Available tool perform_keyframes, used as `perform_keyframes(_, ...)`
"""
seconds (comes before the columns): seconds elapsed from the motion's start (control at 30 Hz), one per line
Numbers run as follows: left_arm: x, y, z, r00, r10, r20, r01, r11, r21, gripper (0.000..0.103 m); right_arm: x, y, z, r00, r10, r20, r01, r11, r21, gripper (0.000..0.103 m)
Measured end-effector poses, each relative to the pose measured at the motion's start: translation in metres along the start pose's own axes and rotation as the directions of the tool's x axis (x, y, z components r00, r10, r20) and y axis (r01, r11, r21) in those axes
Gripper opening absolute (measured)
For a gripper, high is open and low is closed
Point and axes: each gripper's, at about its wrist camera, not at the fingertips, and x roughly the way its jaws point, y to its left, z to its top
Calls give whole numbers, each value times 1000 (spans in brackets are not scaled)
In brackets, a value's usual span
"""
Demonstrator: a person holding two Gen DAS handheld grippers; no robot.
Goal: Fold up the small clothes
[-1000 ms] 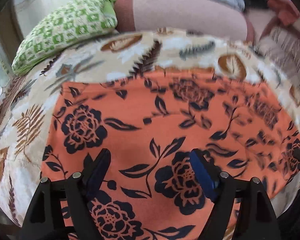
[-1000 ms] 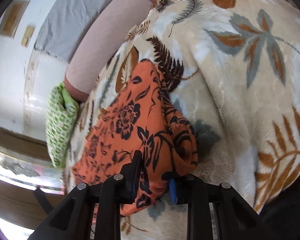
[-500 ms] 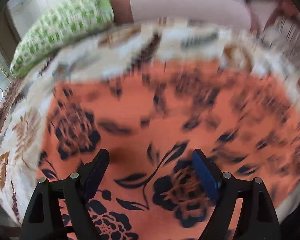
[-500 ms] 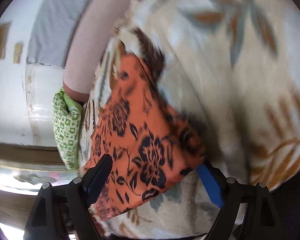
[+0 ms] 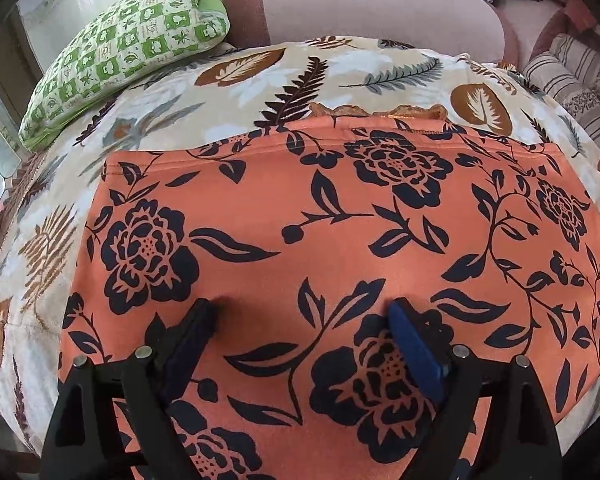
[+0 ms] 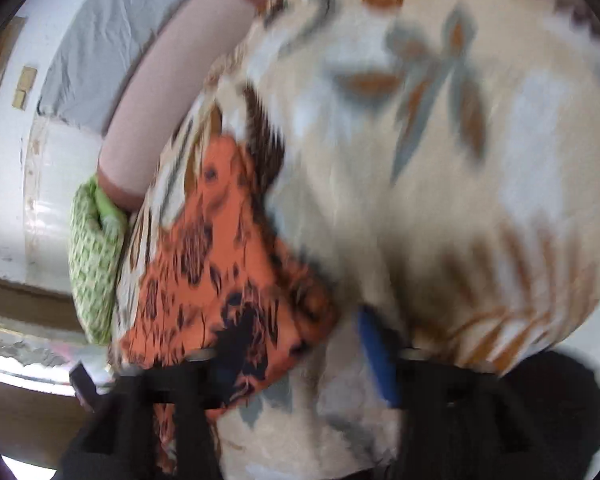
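Observation:
An orange garment (image 5: 300, 220) with black flowers lies spread flat on a leaf-patterned blanket (image 5: 260, 76). My left gripper (image 5: 302, 312) points down over the garment's near half. Its jaws are wide and still opening, with only flat cloth beneath them. In the blurred right wrist view the garment (image 6: 204, 280) lies to the left, its near corner reaching the dark left finger (image 6: 220, 372). My right gripper (image 6: 300, 360) has its jaws apart and closing. The blue pad (image 6: 376, 356) stands over bare blanket (image 6: 420, 160), and neither pad presses the cloth.
A green checked pillow (image 5: 132, 44) and a pink bolster (image 5: 360, 4) lie along the bed's far side. A striped cushion (image 5: 572, 76) sits at the far right. The blanket stretches wide to the right of the garment. A grey sheet (image 6: 100, 40) lies beyond the bolster.
My right gripper, shut on the garment's edge a second ago, has let it go and spread its jaws, drifting right. The cloth now lies flat. My left jaws stand slightly wider.

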Motion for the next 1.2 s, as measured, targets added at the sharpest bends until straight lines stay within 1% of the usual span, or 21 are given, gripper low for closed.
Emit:
perform_keyframes(0.07, 0, 0, 0, 1000, -2, 2, 2, 1000, 1, 89, -2, 13, 16, 1000, 2, 29, -1, 998, -59, 70)
perform_keyframes(0.13, 0, 1, 0, 1000, -7, 0, 7, 1000, -4, 90, 10, 33, 36, 999, 48, 6, -47, 992, -117, 70)
perform_keyframes(0.3, 1, 0, 0, 1000, -3, -1, 3, 1000, -6, 90, 81, 78, 85, 986, 93, -137, -122, 967, -225, 70)
perform_keyframes(0.4, 2, 1, 2, 1000, -5, -7, 5, 1000, -10, 91, 132, 92, 104, 978, 34, -204, -82, 969, -233, 70)
perform_keyframes(0.43, 2, 1, 2, 1000, -4, -8, 4, 1000, -9, 91, 151, 97, 108, 967, 7, -255, -77, 960, -268, 69)
perform_keyframes(0.47, 2, 1, 2, 1000, -4, -8, 4, 1000, -8, 91, 161, 100, 108, 965, -25, -261, -58, 950, -307, 65)
perform_keyframes(0.53, 2, 1, 2, 1000, -7, -8, 7, 1000, -11, 91, 166, 113, 107, 961, -48, -274, -56, 931, -360, 18)
perform_keyframes(0.6, 3, 1, 2, 1000, -3, -4, 3, 1000, -11, 93, 151, 127, 103, 973, -61, -221, -39, 905, -424, 17)
perform_keyframes(0.67, 4, 0, 2, 1000, 3, 1, -3, 1000, -16, 94, 143, 131, 103, 987, -92, -132, 23, 891, -453, 16)
perform_keyframes(0.7, 4, 0, 1, 1000, 6, 1, -6, 1000, -17, 94, 146, 124, 105, 986, -142, -93, 85, 888, -452, 16)
perform_keyframes(0.73, 4, 0, 2, 1000, 7, -1, -7, 1000, -16, 94, 155, 116, 104, 979, -178, -98, 118, 890, -439, 19)
perform_keyframes(0.77, 4, 0, 2, 1000, 5, -2, -5, 1000, -16, 94, 165, 102, 105, 973, -164, -160, 92, 919, -383, 20)
perform_keyframes(0.8, 4, 1, 2, 1000, 1, -4, -1, 1000, -17, 94, 159, 97, 107, 982, -120, -148, 63, 937, -343, 22)
perform_keyframes(0.87, 4, 1, 3, 1000, -4, -10, 4, 1000, -18, 94, 141, 97, 105, 988, -93, -126, 46, 942, -333, 37)
perform_keyframes(0.9, 5, 1, 3, 1000, -2, -12, 2, 1000, -19, 94, 124, 99, 102, 991, -97, -88, 61, 937, -344, 68)
perform_keyframes(0.93, 5, 1, 4, 1000, -1, -14, 0, 1000, -21, 94, 112, 100, 99, 994, -93, -57, 67, 935, -348, 81)
perform_keyframes(0.97, 5, 1, 3, 1000, -3, -12, 3, 1000, -19, 94, 96, 101, 95, 997, -72, -26, 58, 936, -348, 81)
perform_keyframes(1.07, 5, 0, 5, 1000, -1, -12, 1, 1000, -15, 94, 59, 107, 69, 996, 62, -67, -81, 943, -323, 81)
perform_keyframes(1.1, 5, 0, 4, 1000, -1, -13, 1, 1000, -18, 94, 48, 108, 51, 986, 134, -100, -159, 940, -301, 81)
perform_keyframes(1.13, 6, -1, 5, 1000, 0, -15, 0, 1000, -17, 94, 45, 109, 41, 978, 166, -129, -197, 936, -292, 81)
perform_keyframes(1.2, 6, -1, 4, 1000, 0, -15, 0, 1000, -19, 94, 51, 106, 13, 938, 245, -245, -305, 920, -246, 82)
